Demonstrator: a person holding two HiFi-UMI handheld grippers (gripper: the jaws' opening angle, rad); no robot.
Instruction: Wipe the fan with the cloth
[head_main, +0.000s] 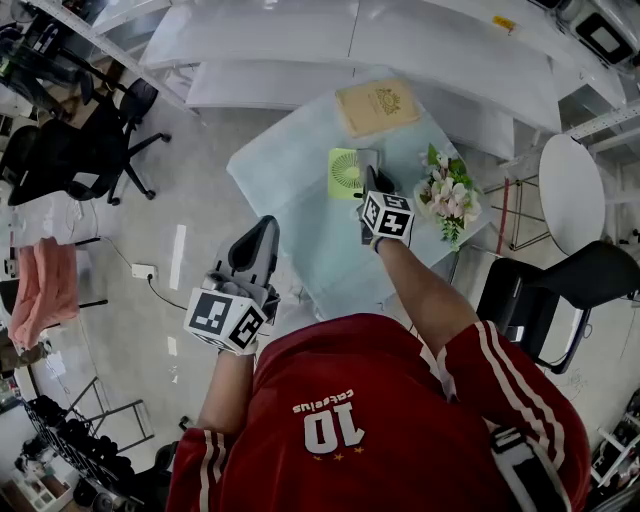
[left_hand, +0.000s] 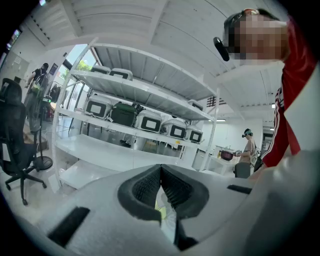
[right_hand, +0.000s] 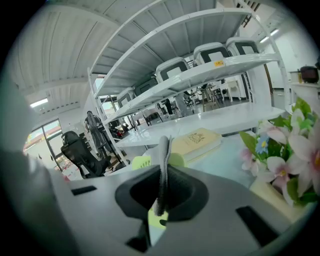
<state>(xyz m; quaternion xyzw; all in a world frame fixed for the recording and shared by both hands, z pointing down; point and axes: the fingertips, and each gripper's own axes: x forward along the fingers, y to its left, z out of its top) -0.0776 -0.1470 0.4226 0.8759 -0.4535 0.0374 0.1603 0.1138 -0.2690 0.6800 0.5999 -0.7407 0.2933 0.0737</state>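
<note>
While the right gripper (right_hand: 161, 176) pinches the grey cloth (right_hand: 163, 150) over the green fan (head_main: 343, 172) on the table (head_main: 290, 170), flat, gentle strokes seem best. The left gripper (left_hand: 160, 170) hovers aside, its jaws pressed together on nothing.

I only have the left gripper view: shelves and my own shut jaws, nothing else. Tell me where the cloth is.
Observer: The right gripper is shut on the grey cloth, and a folded edge stands up between its jaws.
Operator: Give me the fan's position.
Observer: The green fan sits on the table, just beyond the right gripper's tips. I cannot tell whether the cloth touches it.
Operator: Name what else is on that table.
Observer: A tan book lies beyond the fan, and flowers stand to the fan's right.
</note>
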